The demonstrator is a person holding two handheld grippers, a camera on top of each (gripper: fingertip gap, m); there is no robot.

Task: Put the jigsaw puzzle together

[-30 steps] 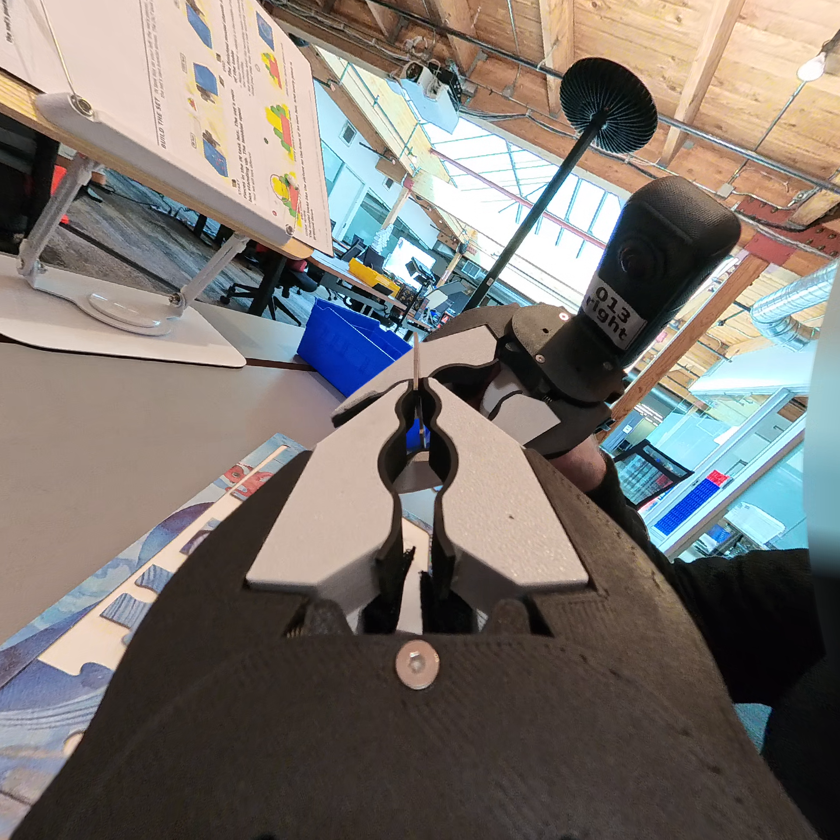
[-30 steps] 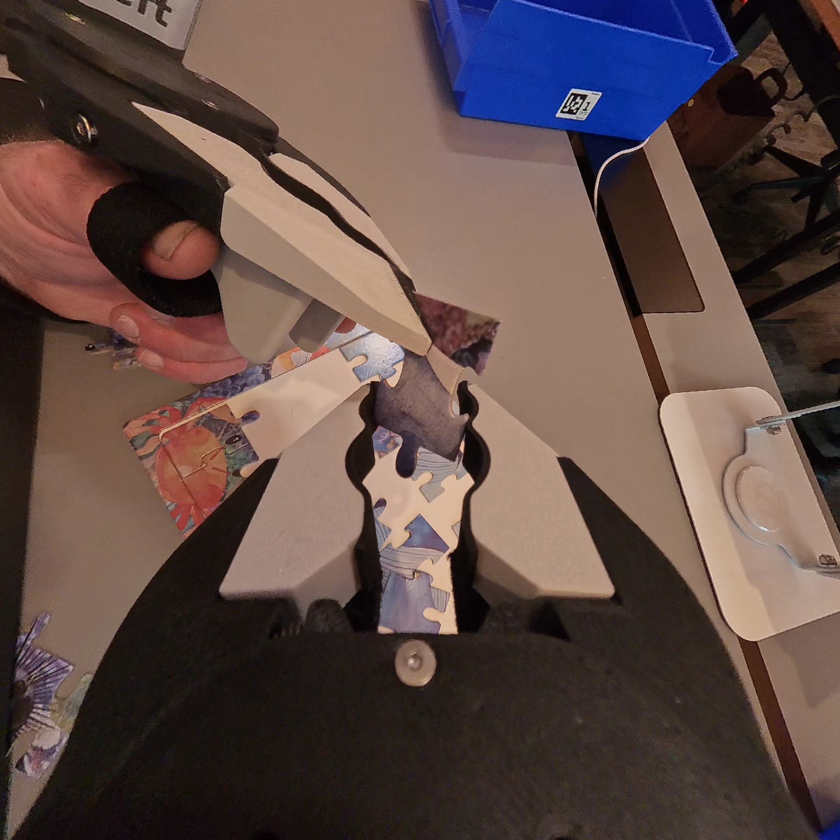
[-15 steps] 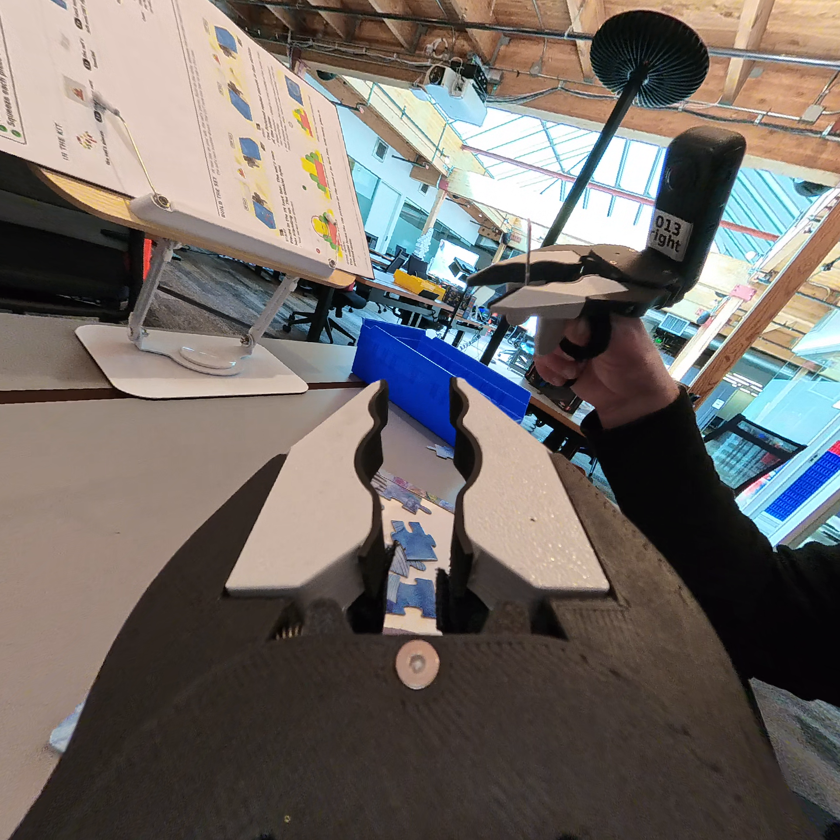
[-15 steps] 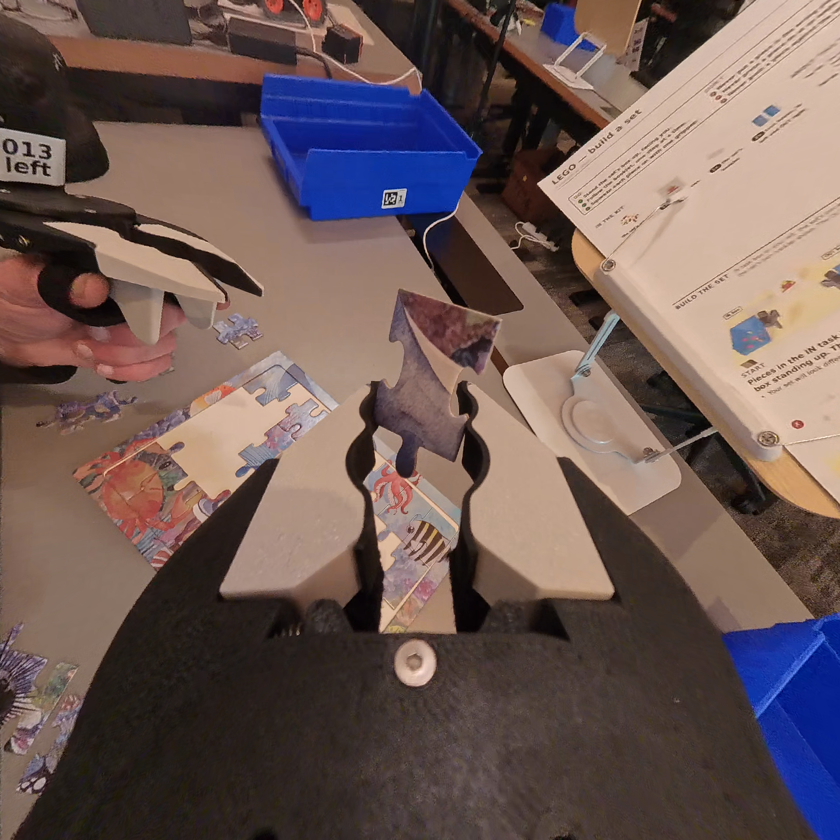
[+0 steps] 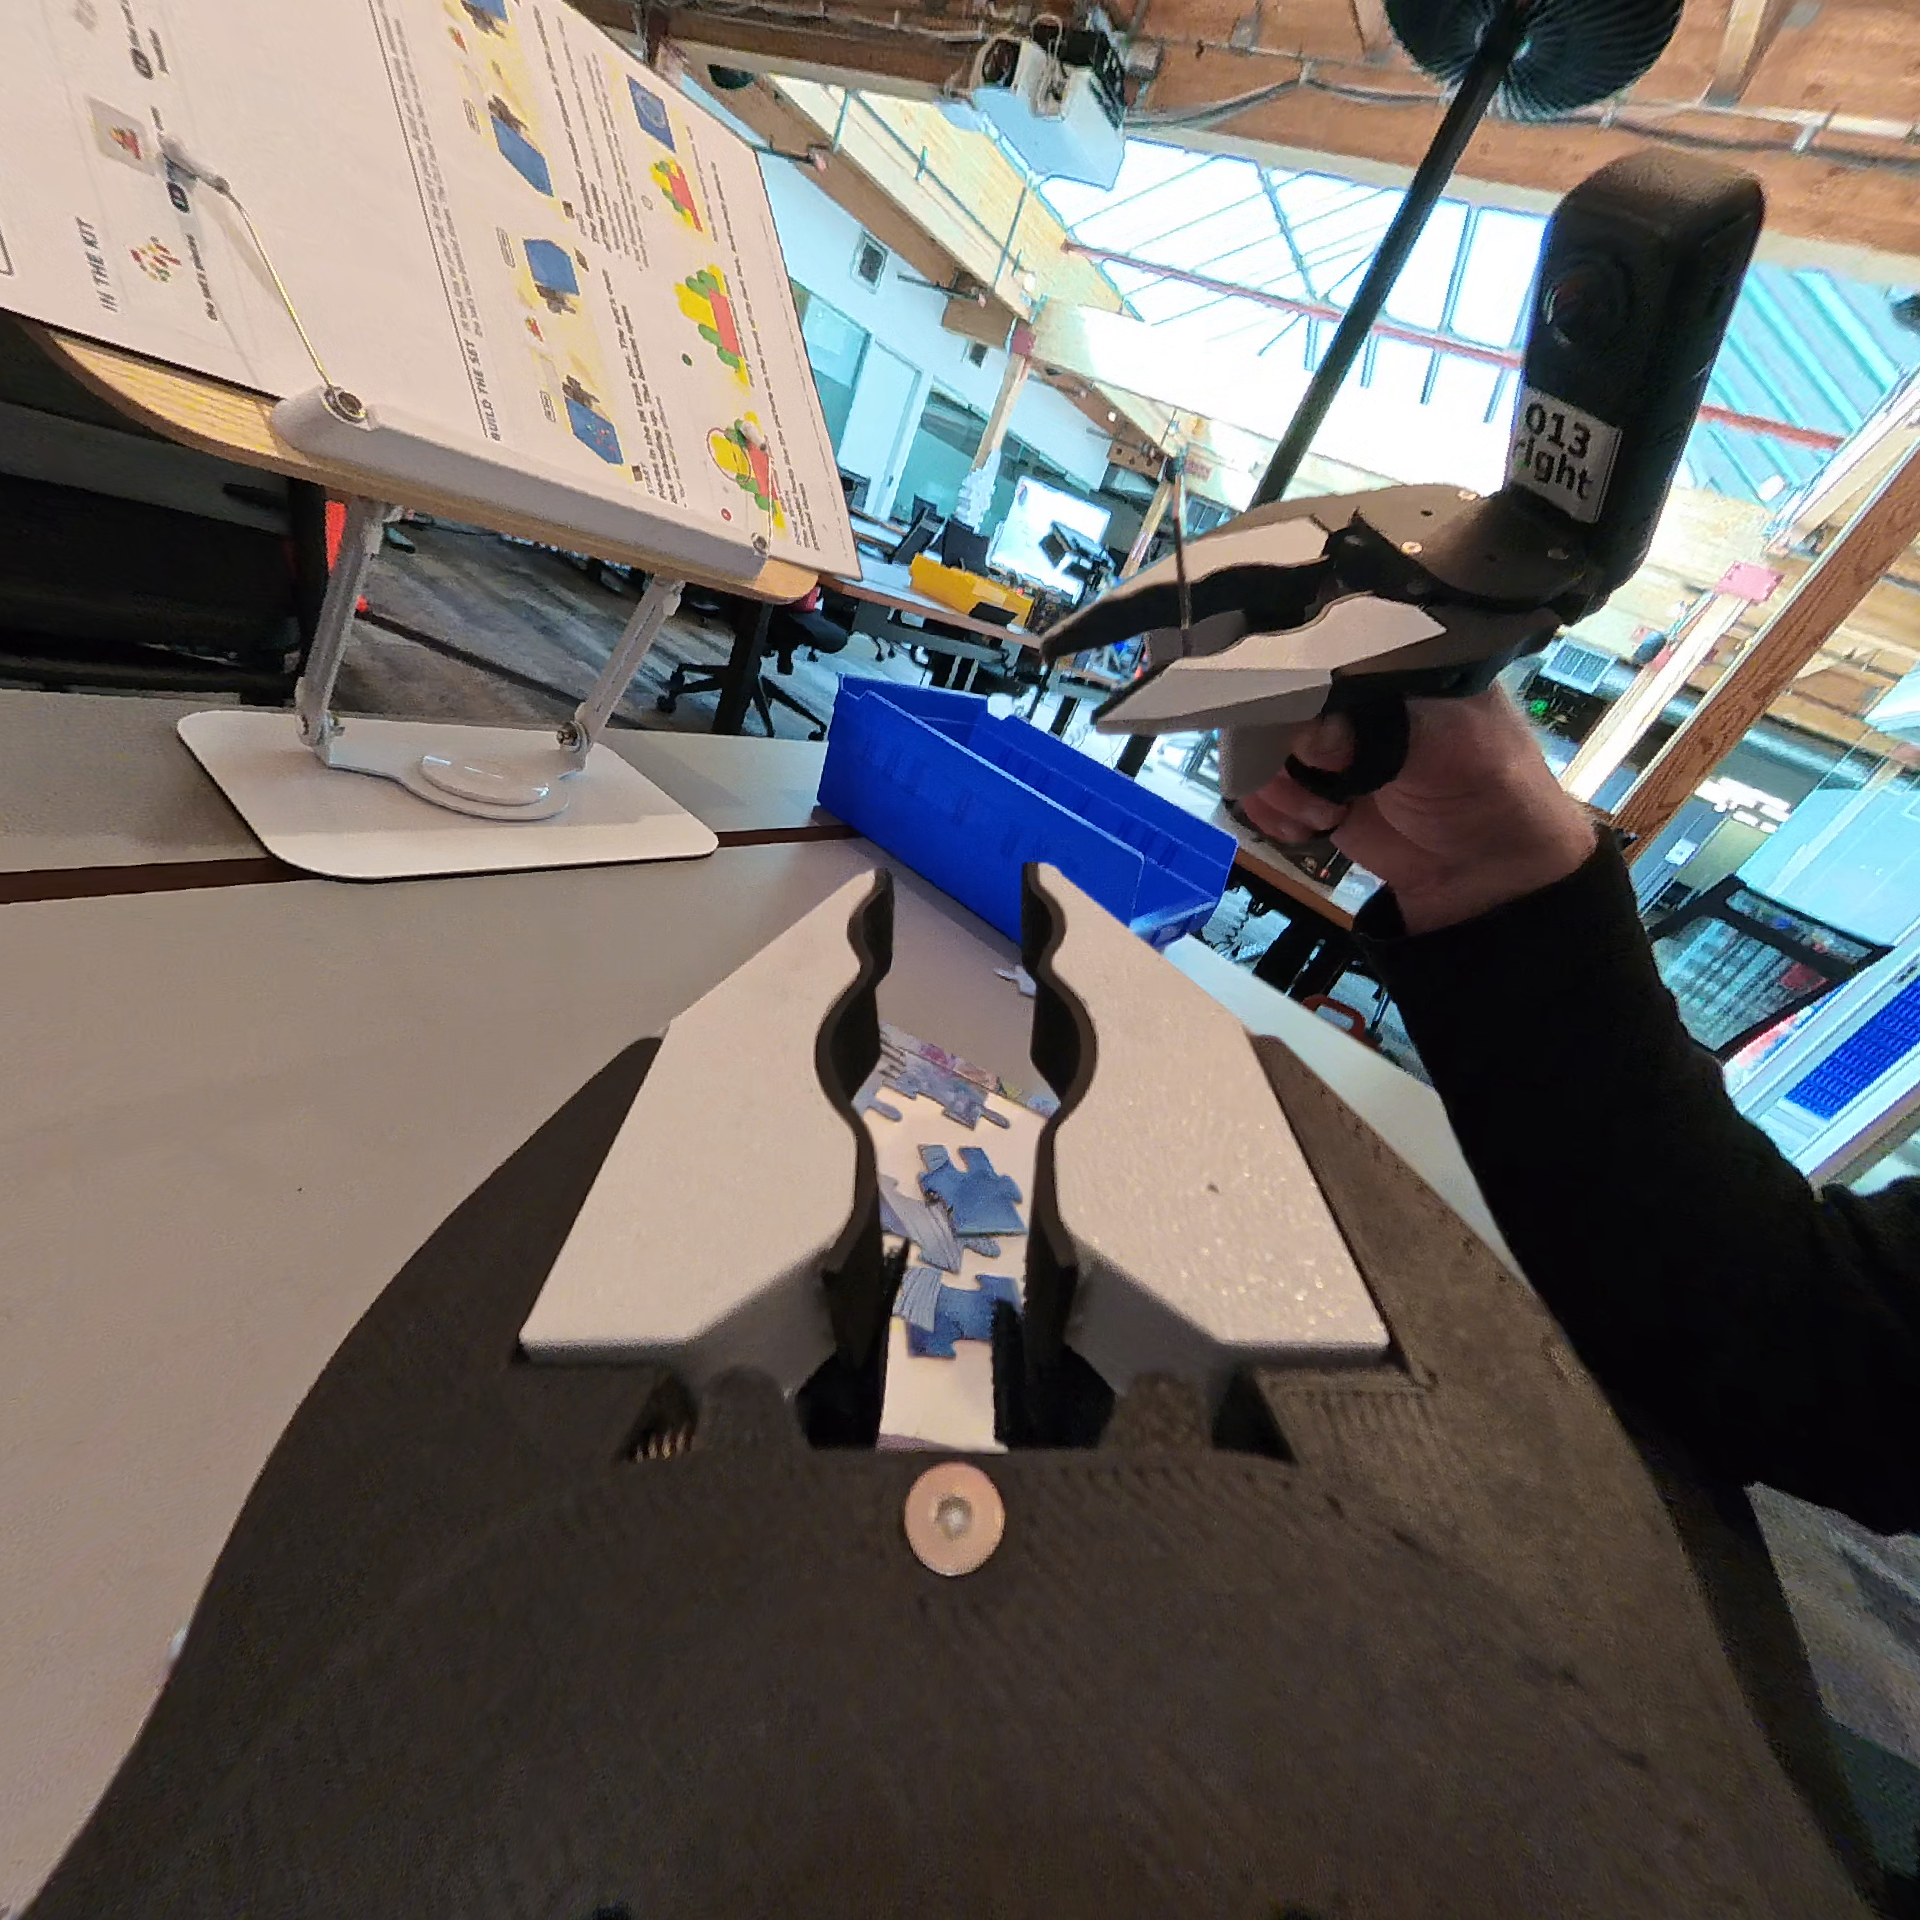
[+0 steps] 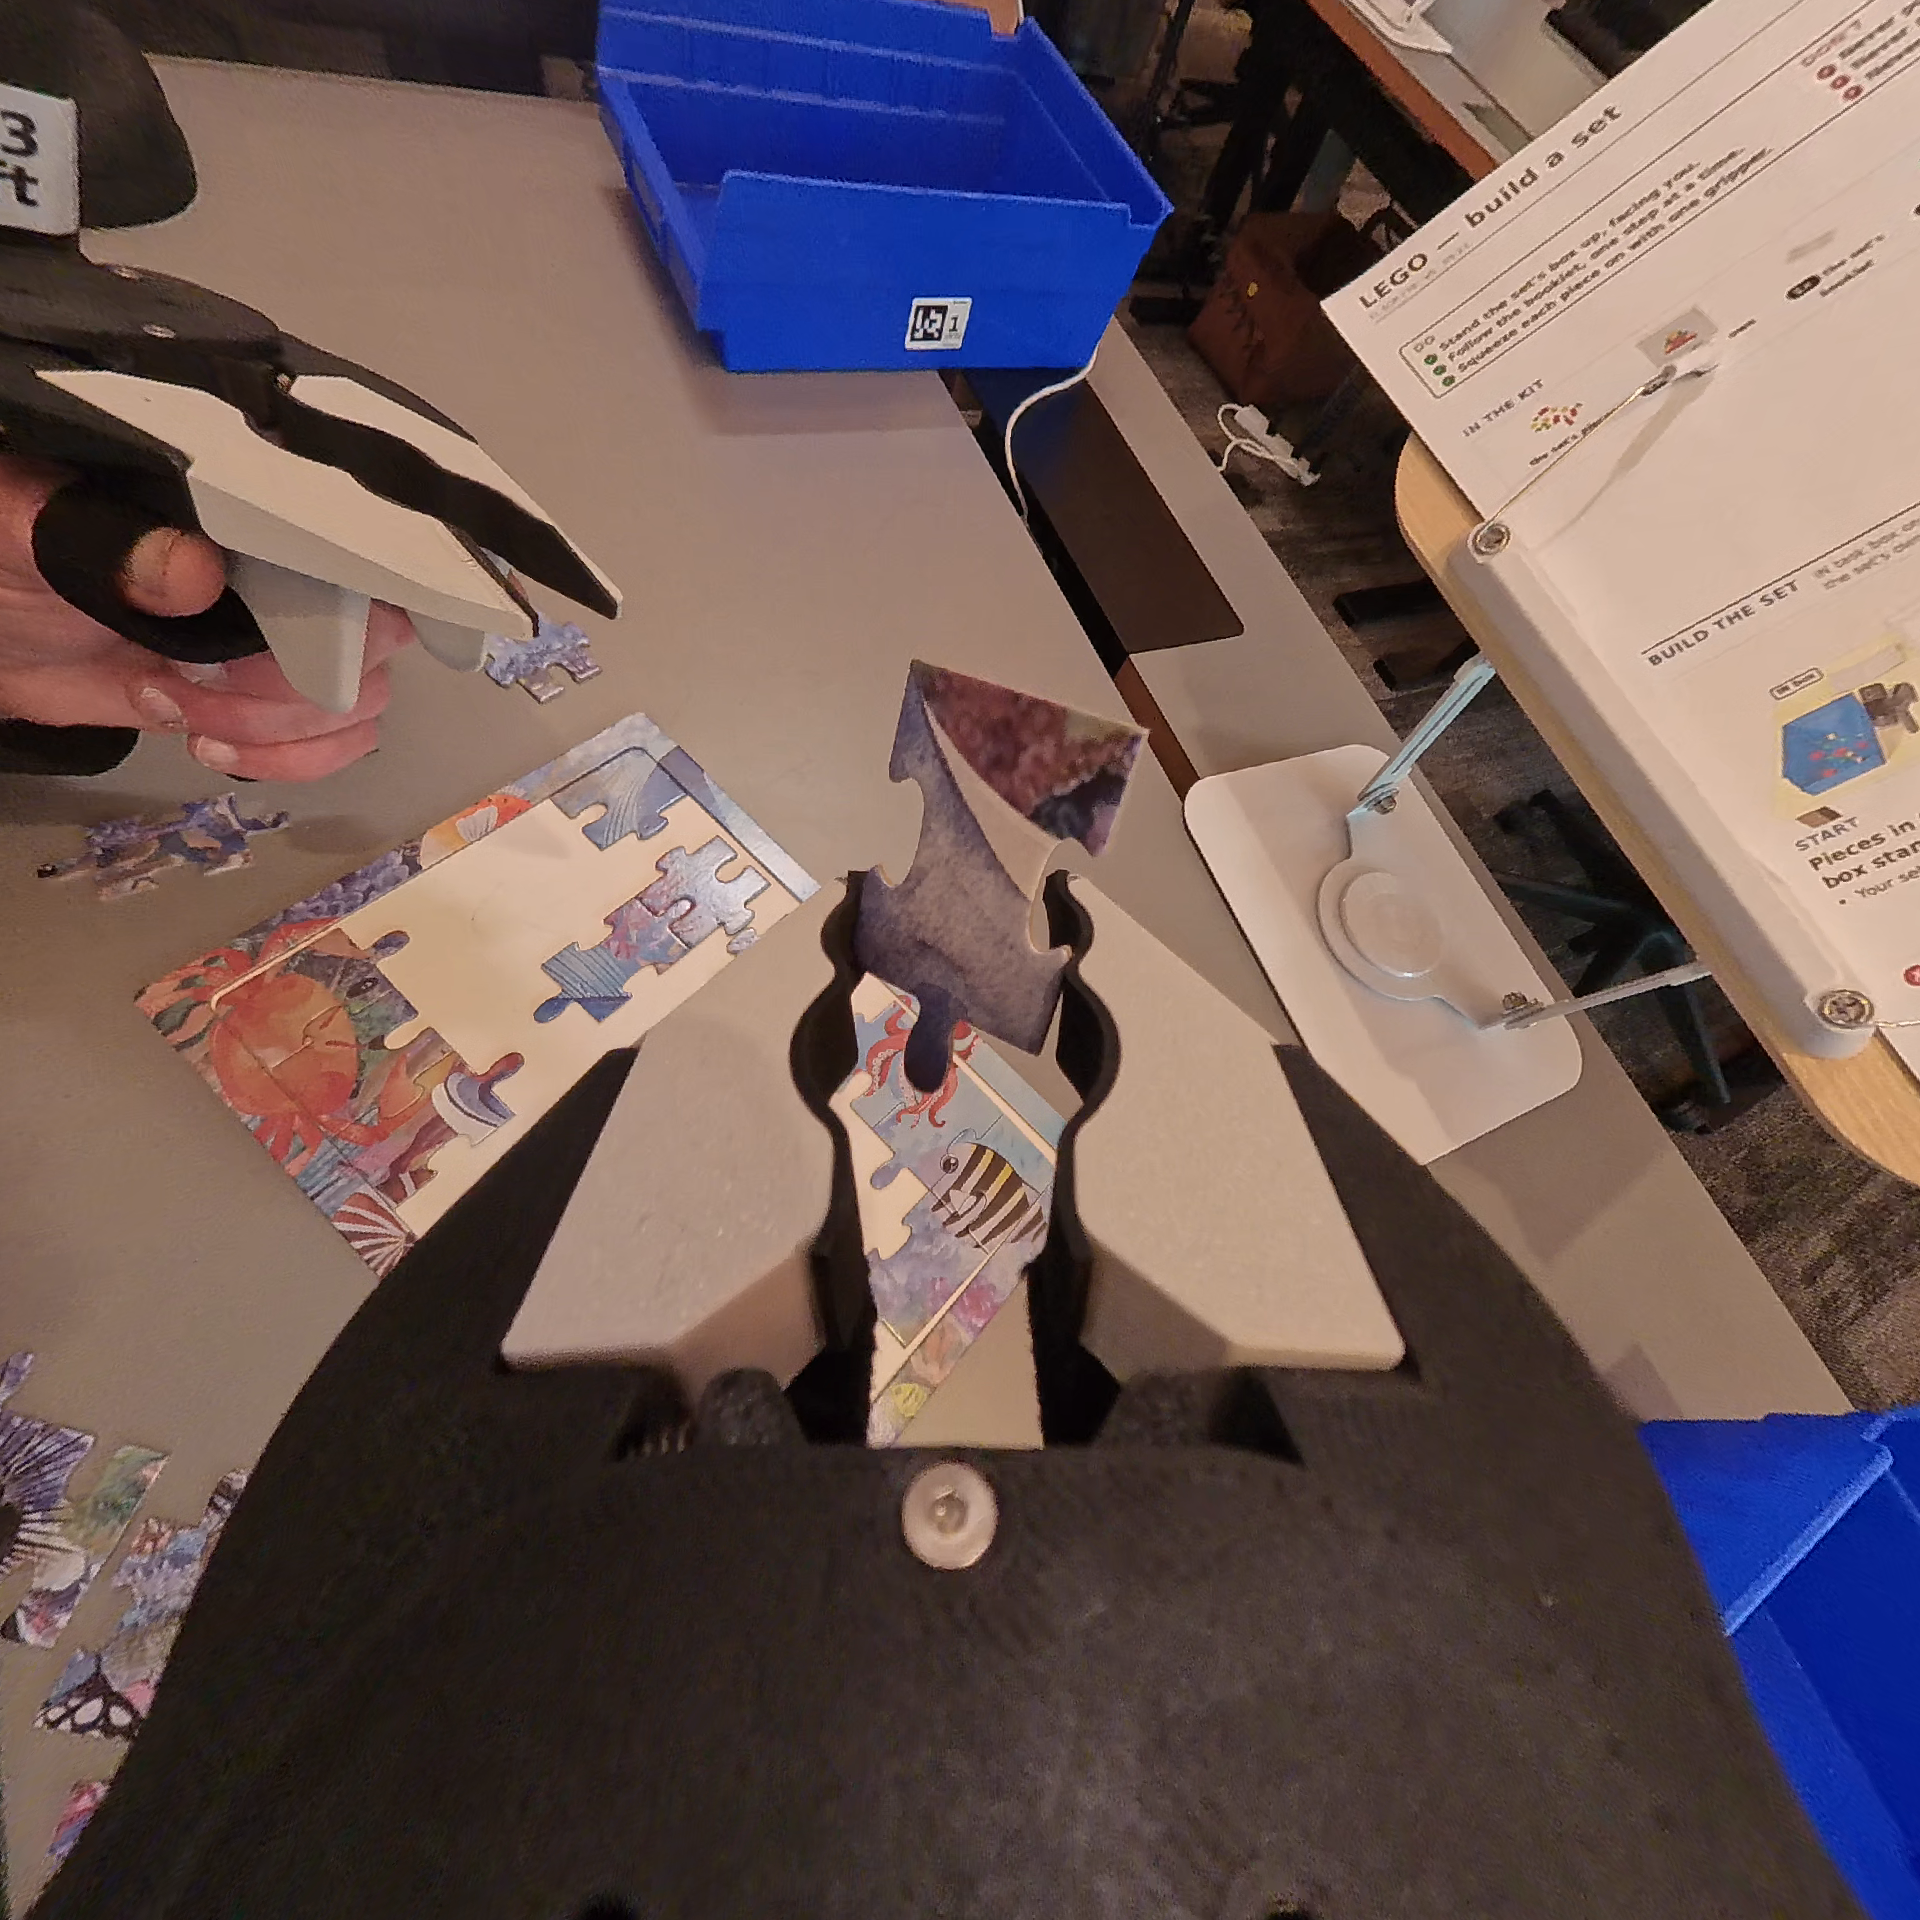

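My right gripper [image 6: 961, 904] is shut on a purple-grey jigsaw piece [image 6: 997, 831] and holds it upright in the air above the puzzle board [image 6: 468, 966]. The board lies flat on the grey table, partly filled, with a crab and fish picture. My left gripper [image 5: 956, 894] is open and empty, low over the table. In the right wrist view it [image 6: 571, 613] hovers at the left, beyond the board. In the left wrist view the right gripper [image 5: 1075, 681] is raised at the upper right, with the piece [image 5: 1179, 566] seen edge-on.
Loose pieces lie by the left gripper [image 6: 540, 655], left of the board [image 6: 166, 842] and at the near left [image 6: 73, 1558]. A blue bin [image 6: 862, 177] stands at the back, another [image 6: 1818, 1558] at the near right. A document stand [image 6: 1382, 935] holds a sheet on the right. Across from one pair of fingers to the other is roughly 12 cm.
One second ago both grippers met at the piece close over the board. My left gripper has opened and drawn away to the left. My right gripper has risen with the piece.
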